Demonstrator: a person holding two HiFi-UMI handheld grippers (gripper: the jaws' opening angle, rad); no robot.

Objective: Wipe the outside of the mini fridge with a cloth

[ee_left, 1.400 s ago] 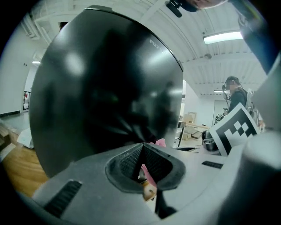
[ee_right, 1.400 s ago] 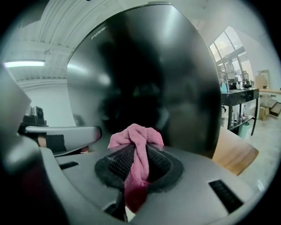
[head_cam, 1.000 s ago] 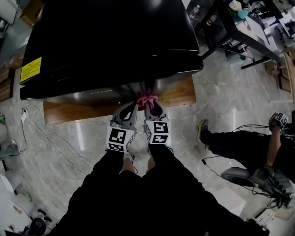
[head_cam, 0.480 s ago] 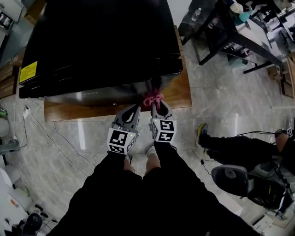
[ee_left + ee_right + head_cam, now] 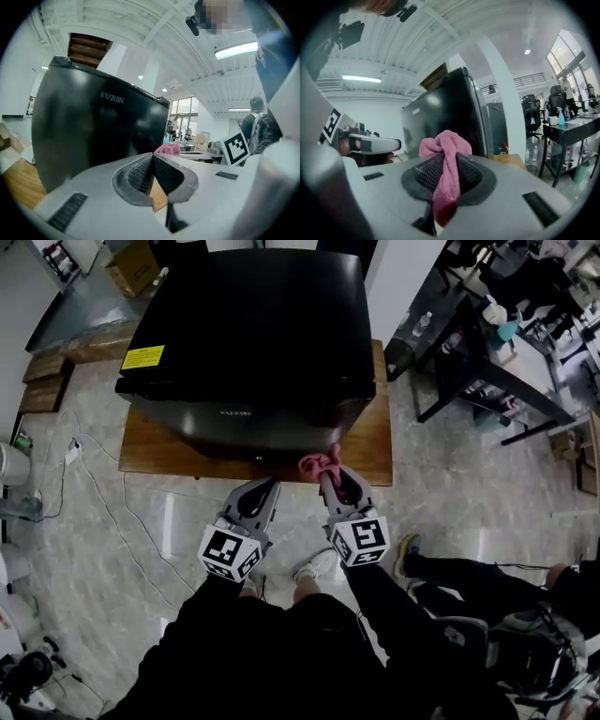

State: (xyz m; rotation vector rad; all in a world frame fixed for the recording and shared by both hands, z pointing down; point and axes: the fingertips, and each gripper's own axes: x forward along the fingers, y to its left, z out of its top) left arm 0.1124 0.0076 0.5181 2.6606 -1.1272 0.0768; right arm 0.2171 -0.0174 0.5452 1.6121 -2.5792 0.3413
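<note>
At the far left a white cable [image 5: 94, 486] trails over the marble floor beside the low wooden platform [image 5: 377, 448] that carries the mini fridge [image 5: 248, 334]. A sideways step toward that side could snag it, though it lies well apart from the person's feet. A yellow label [image 5: 142, 357] sits on the near left corner of the fridge's top, and a wet or hard pass over it could lift its edge. The left gripper [image 5: 268, 484] hangs in front of the fridge door with its jaws together on nothing. Being empty and close to the glossy black face, it could knock or scuff the door if it drifts forward while attention is on the other hand. The right gripper [image 5: 328, 478] is clamped on the pink cloth [image 5: 317, 464], which bunches into a knot above the jaws near the door's lower right corner. Whether it touches the door cannot be told. Only a narrow fold sits in the grip, so dragging it hard across the panel could pull the cloth free. With so little cloth ahead of the tips, a steep approach could also bring the hard jaw ends against the finish. The platform edge lies just beneath, and a low stroke could catch the cloth on it. Further right, a black table [image 5: 469, 381] and a seated person [image 5: 487, 577] stand well clear.
</note>
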